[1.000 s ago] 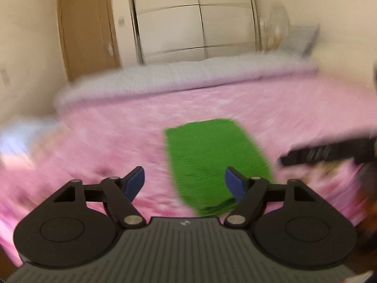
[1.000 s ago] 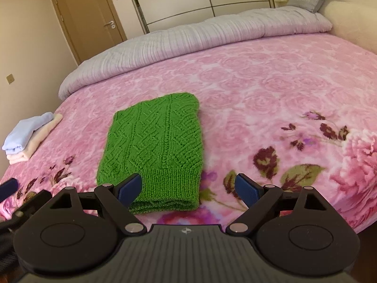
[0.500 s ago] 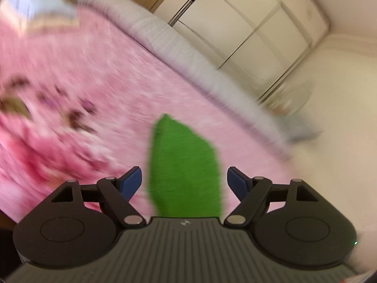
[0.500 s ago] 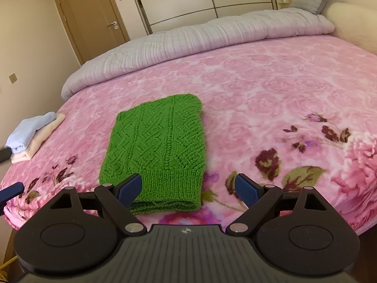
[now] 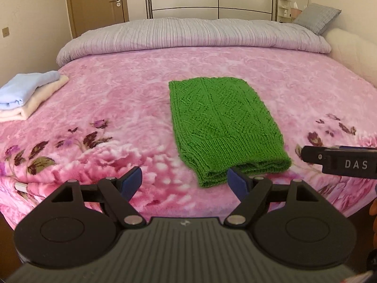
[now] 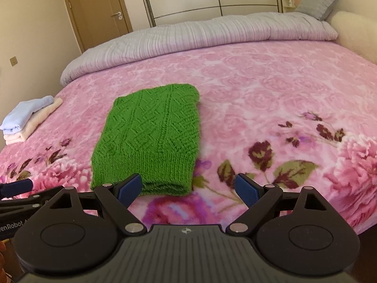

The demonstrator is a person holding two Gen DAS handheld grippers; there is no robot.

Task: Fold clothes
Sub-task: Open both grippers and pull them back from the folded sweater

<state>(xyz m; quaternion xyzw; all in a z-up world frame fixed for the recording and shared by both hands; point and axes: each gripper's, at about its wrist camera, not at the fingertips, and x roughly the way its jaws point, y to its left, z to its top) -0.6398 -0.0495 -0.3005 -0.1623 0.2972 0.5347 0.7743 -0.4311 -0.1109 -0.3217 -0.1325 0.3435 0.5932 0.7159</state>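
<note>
Both hand-held grippers, left [image 5: 185, 180] and right [image 6: 188, 186], hover released, grasping nothing. The folded green sweater [image 5: 223, 127] lies on the bed [image 5: 117, 99] just ahead. A one-layer pinch could unravel the fold.

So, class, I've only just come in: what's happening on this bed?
A person holds a gripper in each hand over a pink blanket. A green sweater lies folded near the front edge. The left gripper and right gripper are both open and empty, hovering short of it. Two folded items, blue on cream, sit stacked at the left side.
</note>
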